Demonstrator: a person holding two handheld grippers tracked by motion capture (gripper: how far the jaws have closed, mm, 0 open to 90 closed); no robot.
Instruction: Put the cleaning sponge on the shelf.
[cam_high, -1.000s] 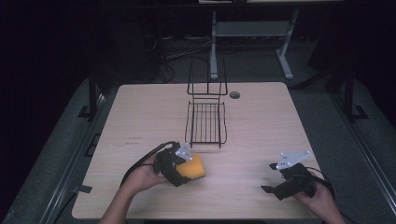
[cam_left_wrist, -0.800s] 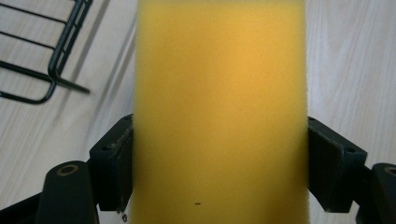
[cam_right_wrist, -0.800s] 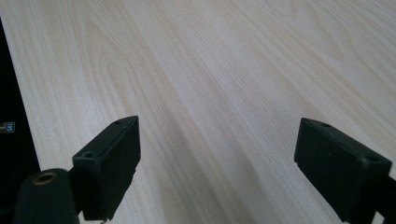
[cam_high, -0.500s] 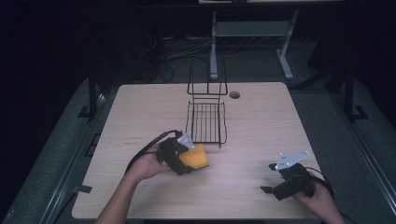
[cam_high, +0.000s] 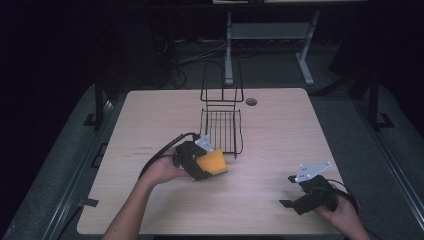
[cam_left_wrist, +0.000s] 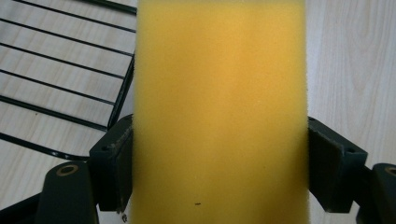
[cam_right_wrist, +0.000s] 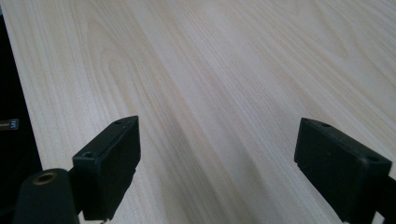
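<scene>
**Sponge gripped beside the wire rack**

The left hand-held gripper (cam_high: 206, 167) is clamping a yellow sponge (cam_high: 212, 162) between its two black jaws, which are pressing against the sponge's two sides in the left gripper view (cam_left_wrist: 219, 107). In the high view the sponge is sitting at the near right corner of the black wire rack (cam_high: 222, 127), just beside its front edge, over the middle of the bench (cam_high: 280, 130). Whether the sponge is touching the bench is not possible to tell. In the left gripper view the rack's wires (cam_left_wrist: 60, 79) are running off to the left of the sponge, with bare wood on the right.

The right hand-held gripper (cam_high: 295, 197) is lying near the bench's near right corner, well apart from the sponge and the rack. Its jaws are standing wide apart in the right gripper view (cam_right_wrist: 233, 168), gripping nothing, with bare wood grain between them. A person's hand (cam_high: 345, 212) is holding it from behind.
</scene>
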